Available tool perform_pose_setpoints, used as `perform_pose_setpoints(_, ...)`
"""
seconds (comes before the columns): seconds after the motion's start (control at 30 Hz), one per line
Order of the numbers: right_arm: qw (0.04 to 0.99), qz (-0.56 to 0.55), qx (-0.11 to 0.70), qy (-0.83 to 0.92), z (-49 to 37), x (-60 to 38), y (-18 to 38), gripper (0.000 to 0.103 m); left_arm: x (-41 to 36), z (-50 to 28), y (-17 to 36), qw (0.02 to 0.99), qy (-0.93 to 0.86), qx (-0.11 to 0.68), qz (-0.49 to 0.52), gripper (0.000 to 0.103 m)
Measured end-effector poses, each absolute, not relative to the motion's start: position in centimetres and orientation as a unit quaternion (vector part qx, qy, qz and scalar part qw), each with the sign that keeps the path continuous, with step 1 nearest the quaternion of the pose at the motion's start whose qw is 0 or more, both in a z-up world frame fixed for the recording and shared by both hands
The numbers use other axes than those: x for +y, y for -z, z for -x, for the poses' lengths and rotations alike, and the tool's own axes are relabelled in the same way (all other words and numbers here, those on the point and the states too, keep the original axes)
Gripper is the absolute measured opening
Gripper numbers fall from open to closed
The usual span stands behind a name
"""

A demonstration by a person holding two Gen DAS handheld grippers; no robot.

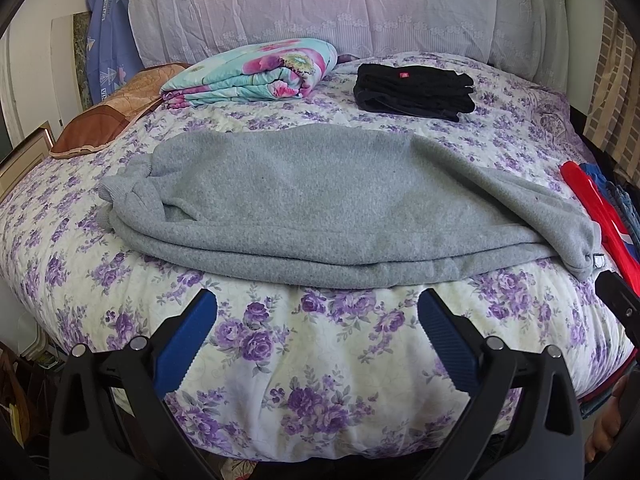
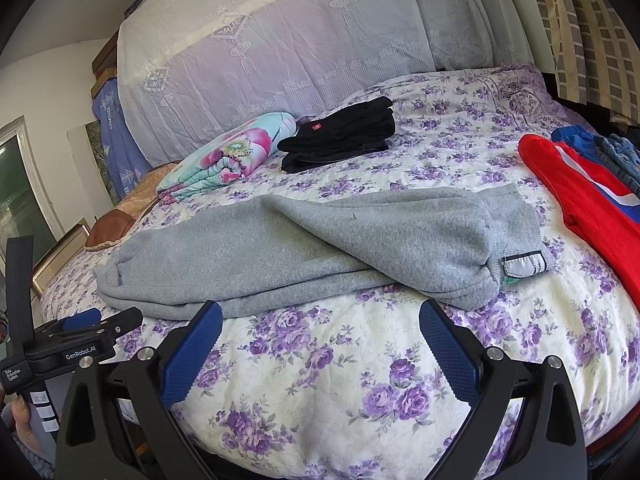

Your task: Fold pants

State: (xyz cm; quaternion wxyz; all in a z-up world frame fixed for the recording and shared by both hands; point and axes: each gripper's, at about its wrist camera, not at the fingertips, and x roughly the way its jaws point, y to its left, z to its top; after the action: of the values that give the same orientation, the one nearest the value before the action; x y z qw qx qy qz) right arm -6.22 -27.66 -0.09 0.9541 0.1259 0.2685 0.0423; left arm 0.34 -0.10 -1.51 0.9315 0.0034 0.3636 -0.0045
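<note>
pants [image 1: 320, 204] grey fleece, lying across the middle of the left wrist frame on the bed [image 1: 320, 360], folded lengthwise with one leg stacked on the other. cuffs bunched at centre left, waistband end at centre right, hanging a bit over the near edge of the stack. in the right wrist frame the same pants [image 2: 320, 248] run from lower left to centre right; waist end shows a white label [image 2: 524, 265] facing the camera.

left gripper [image 1: 316, 312] at bottom centre of its frame, jaws spread wide, nothing between them, blue pads just short of the near hem of the pants, not touching. right gripper [image 2: 320, 320] same: jaws spread, empty, tips just beside the near fold edge. the left gripper [image 2: 80, 340] body also shows at lower left of the right wrist frame.

bed cover is white with purple flowers. folded black clothes [image 1: 416, 92] upper right of centre, well apart from the pants. folded floral quilt [image 1: 256, 72] upper left of centre. red garment [image 2: 580, 200] at the right edge, near the waistband end, blue pieces behind it. brown pillow [image 1: 104, 120] at left.
</note>
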Motion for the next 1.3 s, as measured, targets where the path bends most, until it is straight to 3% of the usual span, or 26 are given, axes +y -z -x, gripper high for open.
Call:
perform_pose_setpoints(0.77, 0.947, -0.153, 0.280, -0.043, 6.1, -28.5, 0.8, 0.099, 2.4, -0.8, 2.1, 0.929, 0.002, 0.370, 0.014, 0.098)
perform_pose_setpoints(1.03, 0.932, -0.224, 0.280, -0.055, 6.0, -30.6, 1.8, 0.099, 14.2, -3.2, 2.5, 0.899, -0.025, 0.394, 0.192, 0.098)
perform_pose_setpoints(1.3, 0.922, -0.250, 0.290, -0.064, 4.9, -31.4, 2.2, 0.099, 19.3, -6.4, 1.2, 0.872, 0.016, 0.395, 0.291, 0.098)
